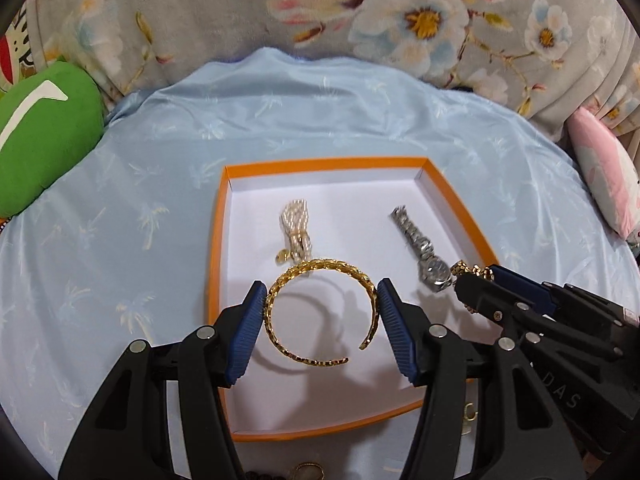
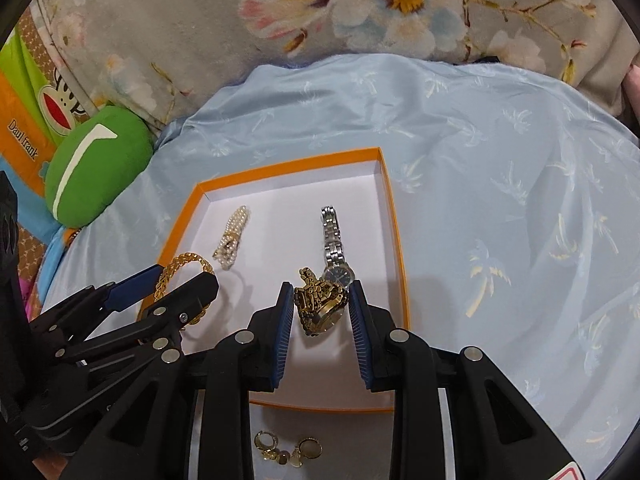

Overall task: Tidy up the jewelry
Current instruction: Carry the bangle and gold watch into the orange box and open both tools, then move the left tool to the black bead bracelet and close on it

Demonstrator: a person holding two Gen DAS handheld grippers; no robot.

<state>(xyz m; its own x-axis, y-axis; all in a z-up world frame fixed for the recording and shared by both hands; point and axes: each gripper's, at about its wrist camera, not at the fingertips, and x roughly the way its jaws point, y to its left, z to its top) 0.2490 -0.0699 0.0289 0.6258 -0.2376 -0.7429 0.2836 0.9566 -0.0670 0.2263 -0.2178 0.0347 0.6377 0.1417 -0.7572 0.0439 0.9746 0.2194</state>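
An orange box (image 1: 218, 240) with a white inside lies on a blue cloth; it also shows in the right wrist view (image 2: 394, 240). In it lie a pearl bracelet (image 1: 294, 234) and a silver watch (image 1: 420, 248). My left gripper (image 1: 322, 300) is shut on a gold cuff bangle (image 1: 316, 268), its pads touching both sides, just above the box floor. My right gripper (image 2: 320, 304) is shut on a gold watch (image 2: 320, 306) over the box, next to the silver watch (image 2: 334, 244). The bangle (image 2: 184, 264) and pearls (image 2: 232, 236) show there too.
A green plush cushion (image 1: 40, 136) lies at the left. A floral grey blanket (image 1: 320, 20) is behind. A pink item (image 1: 608, 184) is at the right edge. Small gold earrings and rings (image 2: 288, 446) lie on the cloth just in front of the box.
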